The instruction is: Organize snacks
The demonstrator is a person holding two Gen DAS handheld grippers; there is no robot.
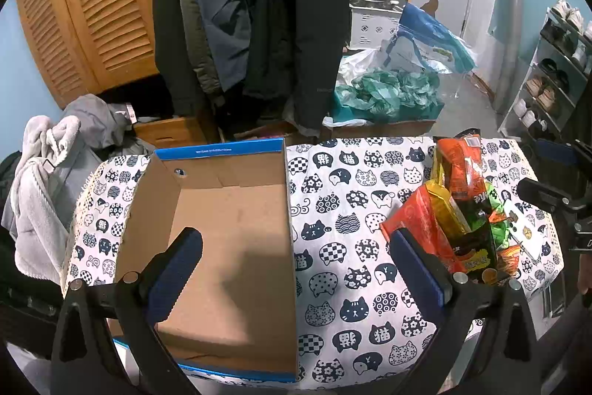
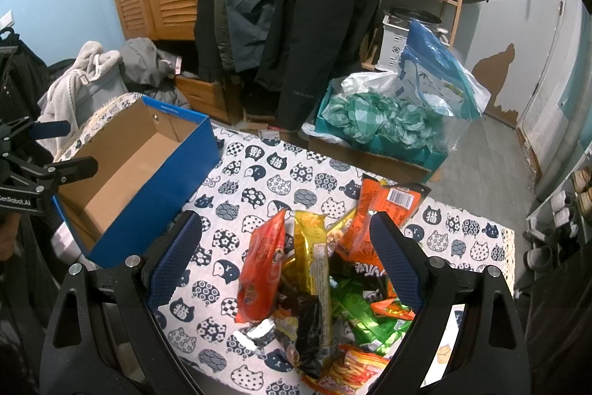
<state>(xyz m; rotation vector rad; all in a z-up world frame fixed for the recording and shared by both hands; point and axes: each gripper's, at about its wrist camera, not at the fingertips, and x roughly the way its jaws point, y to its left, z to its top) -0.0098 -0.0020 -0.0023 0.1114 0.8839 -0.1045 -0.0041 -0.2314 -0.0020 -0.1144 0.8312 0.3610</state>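
hovering left tongs [image 1: 296,256] wide open, empty, over box [image 1: 236,228] at counter's [image 1: 333,284] left edge | poising right tongs [image 2: 285,248] wide open, empty, above snacks [image 2: 318,284] heaped near right edge, seemingly for picking

Open cardboard box [image 1: 236,232] on left side of table, inside bare – room to reach in from above, tall walls block entry from sides. Between box and snack pile [image 2: 325,284] lies bare strip of cat-print tablecloth [image 1: 333,228], wide enough for gripper to pass. Snack packets heaped and overlapping on right side, some standing tilted. Left gripper [image 1: 296,269] above box's right wall, jaws wide apart. Right gripper [image 2: 285,261] above pile, jaws wide apart. Behind table – hanging coats [image 1: 259,6], bag of green plastic [image 2: 377,121].
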